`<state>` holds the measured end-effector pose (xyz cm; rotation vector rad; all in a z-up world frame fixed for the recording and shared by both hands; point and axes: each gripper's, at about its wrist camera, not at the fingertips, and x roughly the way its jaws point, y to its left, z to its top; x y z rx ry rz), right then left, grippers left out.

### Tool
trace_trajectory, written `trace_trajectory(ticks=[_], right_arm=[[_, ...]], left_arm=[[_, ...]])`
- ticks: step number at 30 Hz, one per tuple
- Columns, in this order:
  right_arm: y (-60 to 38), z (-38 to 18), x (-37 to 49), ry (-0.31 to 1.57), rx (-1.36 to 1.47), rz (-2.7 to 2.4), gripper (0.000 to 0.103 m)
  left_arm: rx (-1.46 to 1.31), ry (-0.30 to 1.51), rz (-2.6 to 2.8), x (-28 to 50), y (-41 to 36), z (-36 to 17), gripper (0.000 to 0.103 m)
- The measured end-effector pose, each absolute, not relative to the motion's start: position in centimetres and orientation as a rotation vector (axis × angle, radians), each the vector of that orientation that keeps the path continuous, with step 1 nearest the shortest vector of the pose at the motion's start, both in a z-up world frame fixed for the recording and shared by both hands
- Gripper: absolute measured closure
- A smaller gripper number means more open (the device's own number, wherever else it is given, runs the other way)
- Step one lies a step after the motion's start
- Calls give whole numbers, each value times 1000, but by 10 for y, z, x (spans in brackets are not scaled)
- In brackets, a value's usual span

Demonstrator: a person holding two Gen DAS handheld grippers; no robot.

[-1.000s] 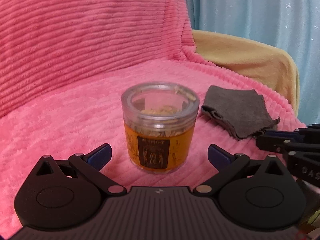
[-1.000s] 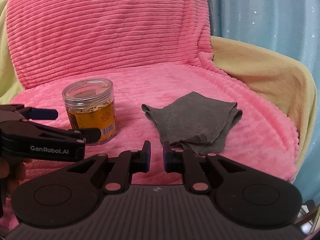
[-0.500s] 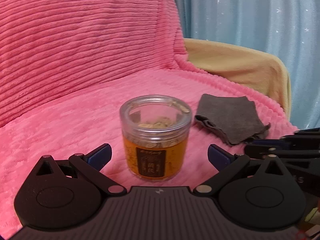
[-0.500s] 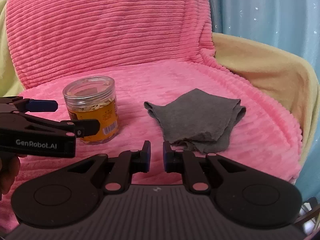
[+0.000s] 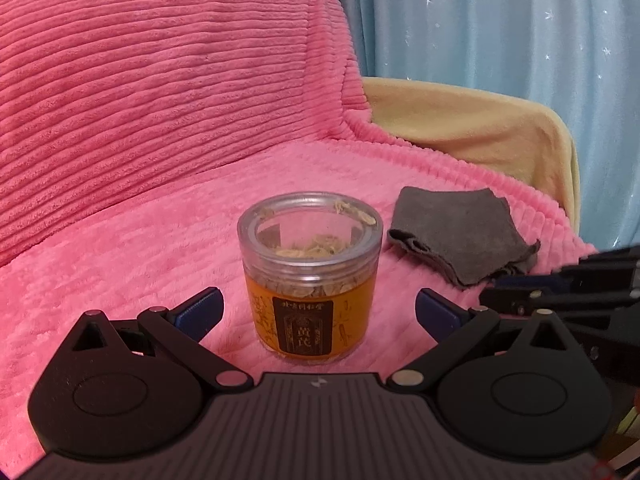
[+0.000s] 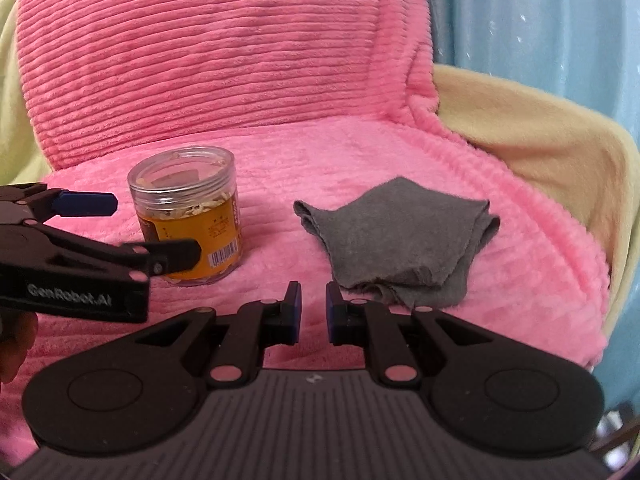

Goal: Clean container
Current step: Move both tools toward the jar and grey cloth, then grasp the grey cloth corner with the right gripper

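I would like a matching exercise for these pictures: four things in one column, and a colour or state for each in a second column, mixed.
Things:
1. jar
2. cloth
3. left claw
4. right claw

States:
a. grey, folded
b. nearly closed, holding nothing
c. wide open around the jar
d. upright, orange label

Pairs: 1-d, 2-a, 3-c, 4-b

A home sitting room: an armchair (image 6: 552, 148) draped in a pink ribbed plush blanket (image 6: 224, 60) stands before pale blue, star-dotted curtains (image 5: 500, 28).
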<state>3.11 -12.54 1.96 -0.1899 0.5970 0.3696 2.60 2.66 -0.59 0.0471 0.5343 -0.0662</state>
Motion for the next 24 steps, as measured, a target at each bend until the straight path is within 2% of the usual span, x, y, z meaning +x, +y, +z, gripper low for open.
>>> trace_trajectory(ticks=[24], right_arm=[[-74, -15, 88, 535, -618, 337, 95]], left_arm=[[8, 586, -30, 43, 43, -17, 1]])
